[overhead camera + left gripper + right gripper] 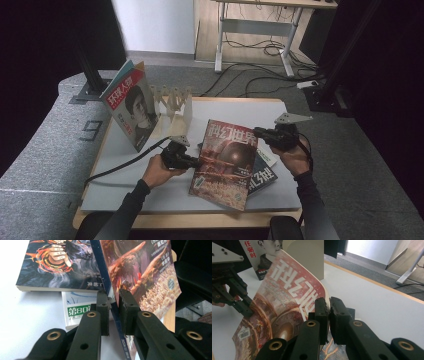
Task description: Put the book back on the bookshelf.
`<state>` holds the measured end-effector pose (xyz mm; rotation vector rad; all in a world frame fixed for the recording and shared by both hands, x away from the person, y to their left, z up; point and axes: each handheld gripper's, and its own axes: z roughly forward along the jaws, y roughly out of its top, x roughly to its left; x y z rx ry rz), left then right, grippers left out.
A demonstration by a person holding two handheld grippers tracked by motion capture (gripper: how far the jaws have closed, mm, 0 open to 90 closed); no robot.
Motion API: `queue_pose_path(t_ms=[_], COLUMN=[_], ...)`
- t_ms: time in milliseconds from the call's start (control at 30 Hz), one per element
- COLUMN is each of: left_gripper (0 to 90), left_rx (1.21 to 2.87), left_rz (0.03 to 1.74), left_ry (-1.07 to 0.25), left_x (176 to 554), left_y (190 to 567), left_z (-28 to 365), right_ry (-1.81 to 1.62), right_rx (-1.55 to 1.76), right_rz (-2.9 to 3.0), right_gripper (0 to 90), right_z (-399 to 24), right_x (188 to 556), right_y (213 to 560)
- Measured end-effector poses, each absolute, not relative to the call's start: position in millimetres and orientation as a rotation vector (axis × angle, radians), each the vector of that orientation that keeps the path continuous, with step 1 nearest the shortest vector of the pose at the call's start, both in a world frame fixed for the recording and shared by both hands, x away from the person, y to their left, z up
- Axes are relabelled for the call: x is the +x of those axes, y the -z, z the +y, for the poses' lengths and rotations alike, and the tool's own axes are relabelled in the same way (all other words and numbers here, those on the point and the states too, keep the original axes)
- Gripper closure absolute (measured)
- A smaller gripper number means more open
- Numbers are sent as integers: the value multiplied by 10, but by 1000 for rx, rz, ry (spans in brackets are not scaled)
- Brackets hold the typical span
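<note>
Ahead of you, the red science-fiction magazine (226,162) stands tilted above the dark paperbacks (262,176) at the table's middle. At back left, the pale wooden slotted rack (175,107) and the upright portrait magazine (131,107) block passage. The white tabletop (125,175) lies open front left and back right.

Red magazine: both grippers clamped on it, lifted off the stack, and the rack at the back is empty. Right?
Not quite. The rack is not empty: the high view shows a portrait-cover magazine leaning against it. The rest holds: the left gripper and the right gripper are both clamped on the red magazine, raised above the books on the table.
</note>
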<state>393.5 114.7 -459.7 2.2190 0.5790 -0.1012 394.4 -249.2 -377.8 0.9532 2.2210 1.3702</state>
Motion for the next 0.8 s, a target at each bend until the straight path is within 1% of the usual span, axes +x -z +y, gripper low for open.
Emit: queue_pose_path(t_ms=[100,267,500,567,633,800], left_gripper=[805,825,839,843,847,852], left_rx=[2223,2149,2142,2130,2122,2114], left_rz=[559,556,533,522,510,500], left_ry=[85,132,100,98,96,87], left_x=[3898,3862,3770,3749,3727,3689], left_y=[4581,4636,4612,4614,4618,4619], left_z=[1165,1308,1393,1410,1428,1453], right_ry=[-1370,-1370,-1342,-1339,-1351,-1355], right_rx=[948,931,893,891,893,878], right_rz=[2224,2234,2249,2248,2248,2271], right_gripper=[833,826,812,796,768,592], right_z=[-2486,-2487,-2438,-2439,-2454,-2452], right_x=[3937,3926,3913,3911,3908,3893], right_y=[3776,3775,3787,3790,3789,3823])
